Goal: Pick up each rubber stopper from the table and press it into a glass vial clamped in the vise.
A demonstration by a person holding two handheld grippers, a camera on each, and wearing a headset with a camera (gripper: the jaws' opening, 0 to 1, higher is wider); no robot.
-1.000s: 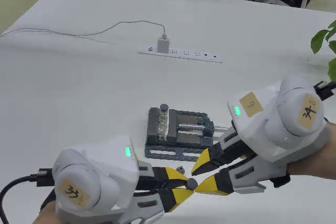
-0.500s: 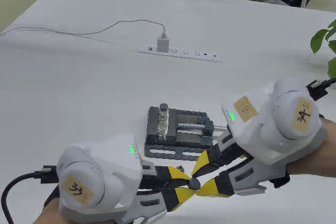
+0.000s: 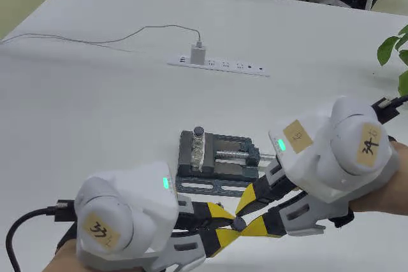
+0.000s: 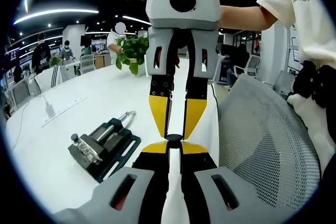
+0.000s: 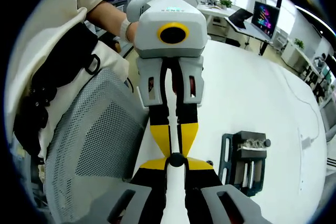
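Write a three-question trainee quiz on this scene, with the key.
1. True or false: the small dark rubber stopper lies on the white table.
2. Which sits nearer the person: A) the white power strip, or B) the dark metal vise?
3. How many clear glass vials in the vise visibly carry a dark cap?

Key
1. False: it is off the table, where the tips of the left gripper and the right gripper meet.
2. B.
3. One, at the far end.
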